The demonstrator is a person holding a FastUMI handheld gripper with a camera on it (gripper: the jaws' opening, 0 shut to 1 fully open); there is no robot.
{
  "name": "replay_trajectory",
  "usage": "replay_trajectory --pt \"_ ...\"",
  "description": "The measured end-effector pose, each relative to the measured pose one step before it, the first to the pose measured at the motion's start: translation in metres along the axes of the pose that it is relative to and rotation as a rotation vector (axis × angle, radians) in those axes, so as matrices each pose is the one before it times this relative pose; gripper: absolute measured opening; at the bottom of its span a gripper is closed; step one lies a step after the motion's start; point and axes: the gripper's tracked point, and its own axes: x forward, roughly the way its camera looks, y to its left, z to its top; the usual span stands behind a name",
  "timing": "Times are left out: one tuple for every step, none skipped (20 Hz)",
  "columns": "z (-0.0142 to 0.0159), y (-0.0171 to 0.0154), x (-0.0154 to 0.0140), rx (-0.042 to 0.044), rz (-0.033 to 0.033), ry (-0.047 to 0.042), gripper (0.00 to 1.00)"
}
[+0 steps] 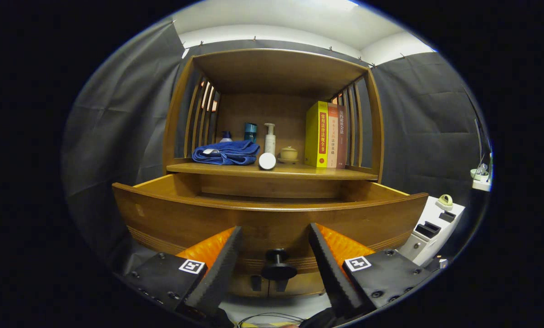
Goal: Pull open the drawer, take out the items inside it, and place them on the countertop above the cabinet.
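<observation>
A wooden cabinet with an open shelf stands ahead of me. Its drawer (272, 214) is pulled out toward me, and the high front panel hides what lies inside. A black knob (278, 269) sticks out of the drawer front low down. My gripper (275, 237) is open, one finger on each side of the knob and neither touching it. On the countertop (290, 172) above the drawer lie a folded blue towel (226, 153) and a white round lid (267, 161). Behind them stand a white pump bottle (270, 138), a teal bottle (250, 132) and a small lidded pot (288, 153).
Three upright books (326, 135), yellow, orange and dark red, stand at the right of the countertop against the slatted side. A white device (433, 228) sits low to the right of the cabinet. Cables lie on the floor below the fingers.
</observation>
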Motion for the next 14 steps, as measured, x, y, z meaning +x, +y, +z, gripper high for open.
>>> replay_trajectory --pt "-0.00079 0.00238 -0.00028 -0.00438 0.01039 0.00126 0.96" --pt "-0.00191 0.00316 0.00138 0.00411 0.01515 0.00554 0.96" --pt "0.00054 0.00012 0.00058 0.00734 0.00205 0.0 0.96" --pt "0.00045 -0.00049 0.00091 0.00705 -0.00016 0.00428 0.96" --pt "0.00125 -0.00014 0.00024 -0.00453 -0.00187 -0.00251 0.96" --pt "-0.00077 -0.00048 0.00368 -0.00687 -0.00132 0.0035 0.96" --pt "0.0022 0.00059 0.00289 0.0033 -0.00097 -0.00029 0.96" --pt "0.00013 -0.00012 0.00374 0.00724 0.00095 0.00417 0.96" --pt "0.00225 -0.00075 0.00361 0.0031 0.00135 -0.00351 0.96" --pt "0.0029 -0.00021 0.00367 -0.00144 0.00254 -0.00538 0.96" --pt "0.0048 -0.00009 0.00342 -0.00054 -0.00017 -0.00661 0.96" --pt "-0.0011 -0.0003 0.00431 0.00434 -0.00129 0.00511 0.97" --pt "0.00057 0.00055 0.00355 -0.00028 -0.00127 -0.00162 0.97" --pt "-0.00121 0.0004 0.00518 -0.00725 -0.00155 0.00905 0.97"
